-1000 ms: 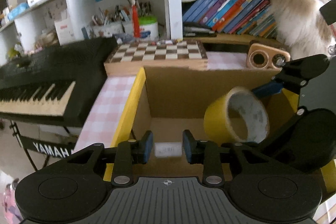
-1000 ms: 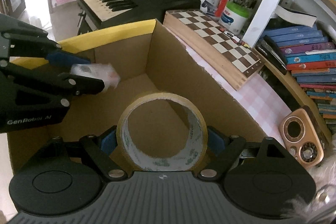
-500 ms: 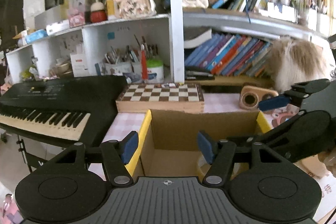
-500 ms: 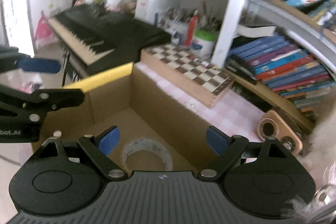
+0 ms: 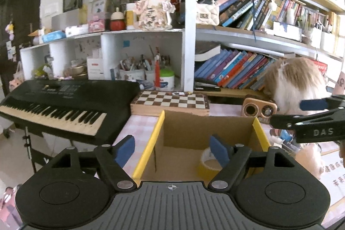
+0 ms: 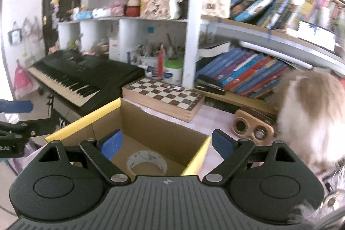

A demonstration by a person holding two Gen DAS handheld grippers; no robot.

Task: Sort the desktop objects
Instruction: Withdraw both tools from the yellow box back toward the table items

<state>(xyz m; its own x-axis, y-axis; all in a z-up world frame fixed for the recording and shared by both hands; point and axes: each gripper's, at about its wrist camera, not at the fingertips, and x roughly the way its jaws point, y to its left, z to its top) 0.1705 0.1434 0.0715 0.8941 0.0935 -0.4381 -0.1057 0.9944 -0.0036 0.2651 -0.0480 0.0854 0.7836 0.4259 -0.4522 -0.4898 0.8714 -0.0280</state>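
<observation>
Hovering wide open and empty, both tongs [image 5: 172,149] [image 6: 167,144] overlook a cardboard box [image 5: 207,128] on pink-checked tabletop [image 5: 140,128].

Black electronic keyboard [image 5: 64,100] on a stand at left. Wooden chessboard box [image 5: 170,100] on the pink checked tablecloth [image 5: 138,128], just beside the keyboard's right end. Wooden retro speaker [image 5: 258,109] right of the chessboard, with a fluffy beige-and-white plush toy [image 5: 295,83] just beside it. Behind them a white shelf unit [image 5: 187,25] with pen cups [image 5: 138,70], a green-lidded tub [image 5: 167,79], slanted rows of books [image 5: 235,68], a white quilted handbag [image 5: 207,12], and a cat-shaped ornament [image 5: 154,12] on top.
</observation>
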